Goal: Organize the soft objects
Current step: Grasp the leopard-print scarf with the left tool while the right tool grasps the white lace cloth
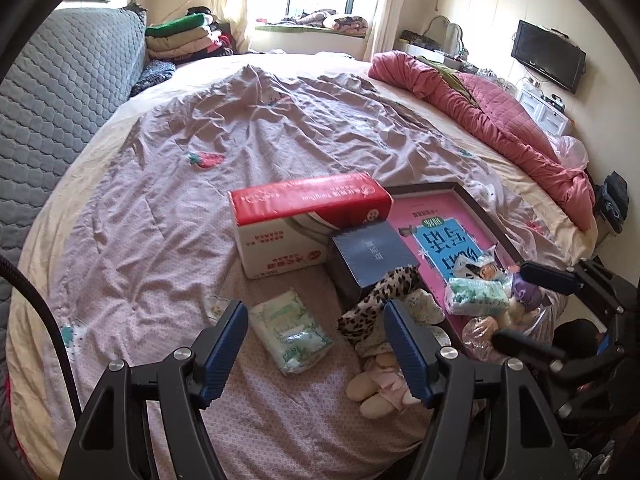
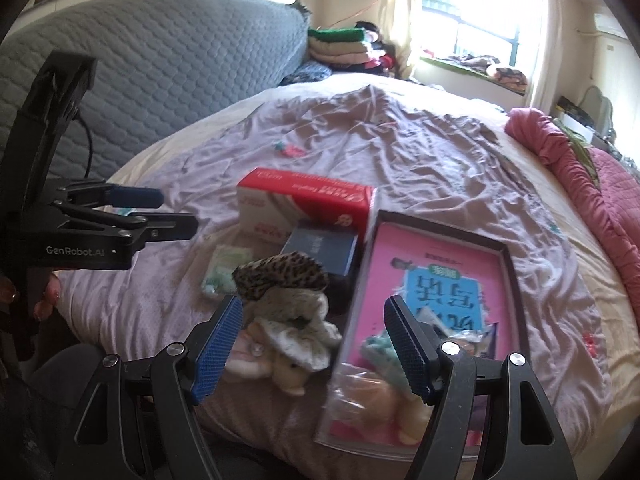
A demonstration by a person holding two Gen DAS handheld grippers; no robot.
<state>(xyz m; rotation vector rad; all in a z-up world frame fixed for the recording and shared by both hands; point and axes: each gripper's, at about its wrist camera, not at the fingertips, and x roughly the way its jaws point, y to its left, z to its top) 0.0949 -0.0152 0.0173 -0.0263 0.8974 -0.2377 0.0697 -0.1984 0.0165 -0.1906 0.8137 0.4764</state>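
- My left tongs [image 1: 316, 354], released and empty, hang over the bed [image 1: 168, 216]; a soft pale-green tissue pack [image 1: 290, 330] lies just ahead between the tips.
- My right tongs [image 2: 314, 350], also released, sit nearer the leopard-print plush heap [image 2: 286, 304], just ahead beside the pink-lined shallow box [image 2: 508, 256].

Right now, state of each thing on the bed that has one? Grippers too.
left gripper: open, empty, over the tissue pack
right gripper: open, empty, over the doll pile
tissue pack: flat on the bedspread, sealed
red box: closed, lying on its side
dark blue box: closed, against the red box
shallow tray: open-topped, holding a few packets at its near end
doll pile: heaped beside the tray, outside it
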